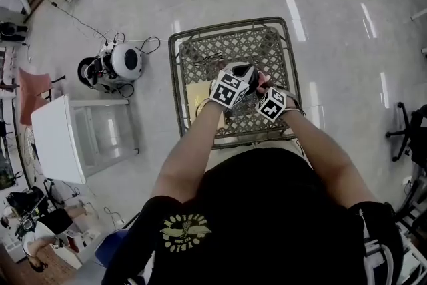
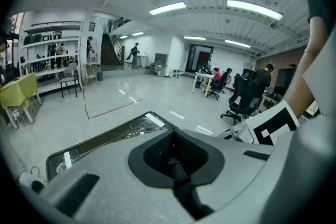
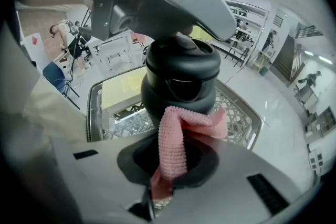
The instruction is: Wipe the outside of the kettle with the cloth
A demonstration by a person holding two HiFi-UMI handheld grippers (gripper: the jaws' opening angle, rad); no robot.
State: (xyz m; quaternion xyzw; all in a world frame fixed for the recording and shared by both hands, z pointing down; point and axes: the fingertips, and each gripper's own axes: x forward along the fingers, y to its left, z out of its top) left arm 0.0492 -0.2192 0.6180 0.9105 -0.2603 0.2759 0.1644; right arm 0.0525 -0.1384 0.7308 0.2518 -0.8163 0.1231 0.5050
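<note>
Right gripper view shows me my right claw [image 3: 155,189] clenched on the pink cloth [image 3: 172,139], whose folded end presses against the black kettle [image 3: 181,78]. That kettle stands near the middle of the mesh desk [image 1: 203,53]. My left claw [image 2: 181,186] is drawn together on nothing, its body over the kettle's top.

Both arms reach over the bench's [image 1: 175,87] near edge; left gripper [image 1: 235,83] jaws together, right gripper [image 1: 265,93] clamps the cloth [image 3: 170,149].
</note>
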